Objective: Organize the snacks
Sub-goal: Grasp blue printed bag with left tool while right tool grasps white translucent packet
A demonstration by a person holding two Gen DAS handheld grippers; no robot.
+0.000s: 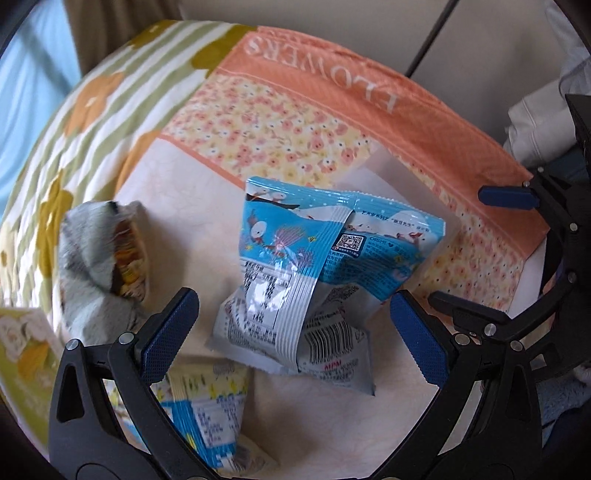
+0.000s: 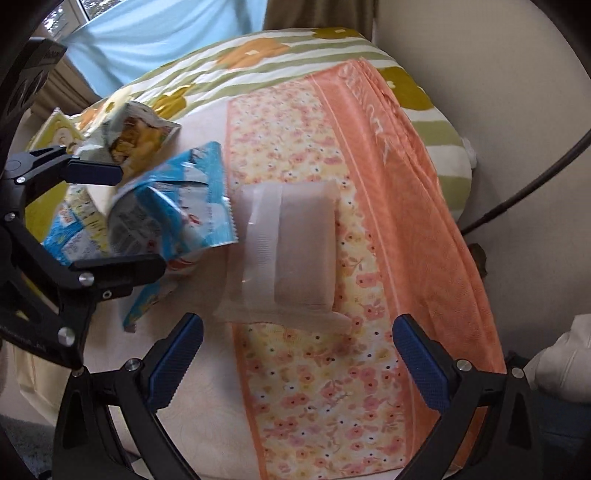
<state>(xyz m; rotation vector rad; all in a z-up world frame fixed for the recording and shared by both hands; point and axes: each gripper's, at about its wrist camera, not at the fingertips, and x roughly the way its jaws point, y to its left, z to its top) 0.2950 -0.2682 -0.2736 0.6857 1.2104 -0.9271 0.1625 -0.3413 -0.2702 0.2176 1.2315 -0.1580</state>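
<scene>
A blue snack bag with cartoon print and a barcode lies crumpled on the pale cloth, between the spread fingers of my left gripper, which is open and not clamped on it. Left of it lies a grey and yellow snack bag, and a yellow and blue bag sits under the near finger. In the right wrist view a translucent white packet rests on the floral towel just ahead of my open right gripper. The blue bag touches its left edge, with the left gripper straddling the pile.
An orange floral towel lettered FLOWERS covers the surface, over a green striped blanket. A light blue curtain hangs behind. White fabric lies off the right edge, and a dark cable runs along the wall.
</scene>
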